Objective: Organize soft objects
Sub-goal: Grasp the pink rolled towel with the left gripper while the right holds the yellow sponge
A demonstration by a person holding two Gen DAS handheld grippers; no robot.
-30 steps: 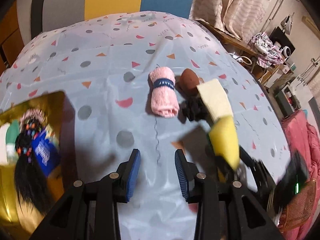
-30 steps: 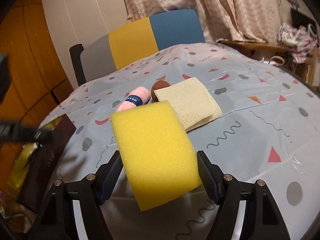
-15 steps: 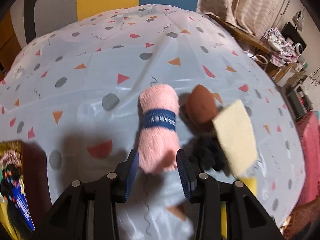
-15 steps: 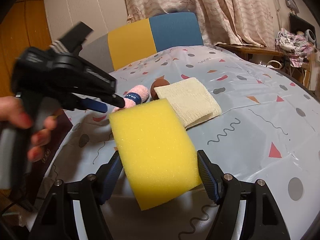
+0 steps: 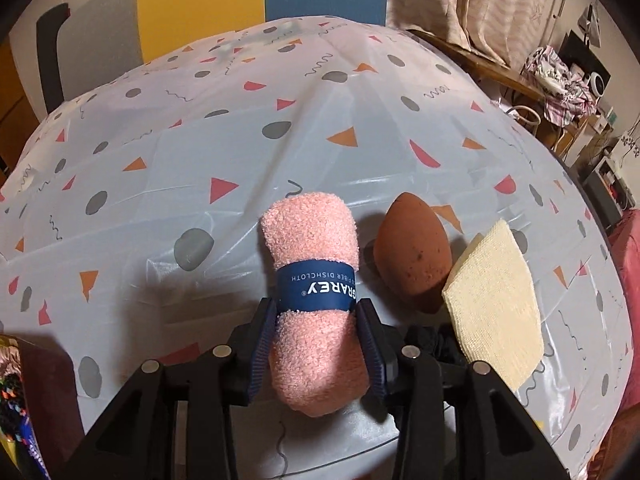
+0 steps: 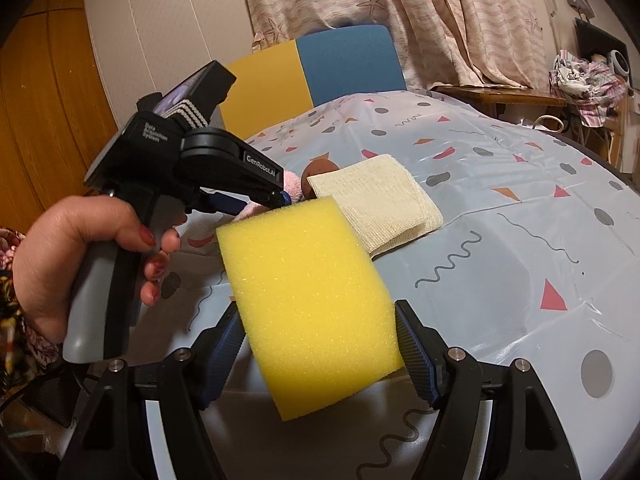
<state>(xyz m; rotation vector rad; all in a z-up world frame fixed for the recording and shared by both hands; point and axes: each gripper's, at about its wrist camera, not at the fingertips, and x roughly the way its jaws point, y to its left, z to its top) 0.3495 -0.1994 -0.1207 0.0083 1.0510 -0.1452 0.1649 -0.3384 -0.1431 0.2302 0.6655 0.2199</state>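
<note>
My left gripper (image 5: pixel 318 334) has its jaws around a rolled pink dishcloth (image 5: pixel 314 280) with a blue paper band, lying on the patterned tablecloth (image 5: pixel 200 160); the pads touch its sides. A brown egg-shaped sponge (image 5: pixel 412 254) and a folded cream cloth (image 5: pixel 496 300) lie to its right, with a dark soft item (image 5: pixel 434 342) partly hidden behind my fingers. My right gripper (image 6: pixel 320 344) is shut on a yellow foam sponge (image 6: pixel 308 300), held above the table. The left gripper (image 6: pixel 280 196) also shows in the right wrist view, by the pink roll (image 6: pixel 290 184) and cream cloth (image 6: pixel 376 200).
A box with dark and colourful items (image 5: pixel 16 420) sits at the table's left edge. A yellow-and-blue chair back (image 6: pixel 316 68) stands beyond the table. Curtains and a cluttered side table (image 6: pixel 580 80) are at the right.
My left gripper moved forward over the table to the pink roll and now has its jaws around it. My right gripper stayed in place holding the yellow sponge.
</note>
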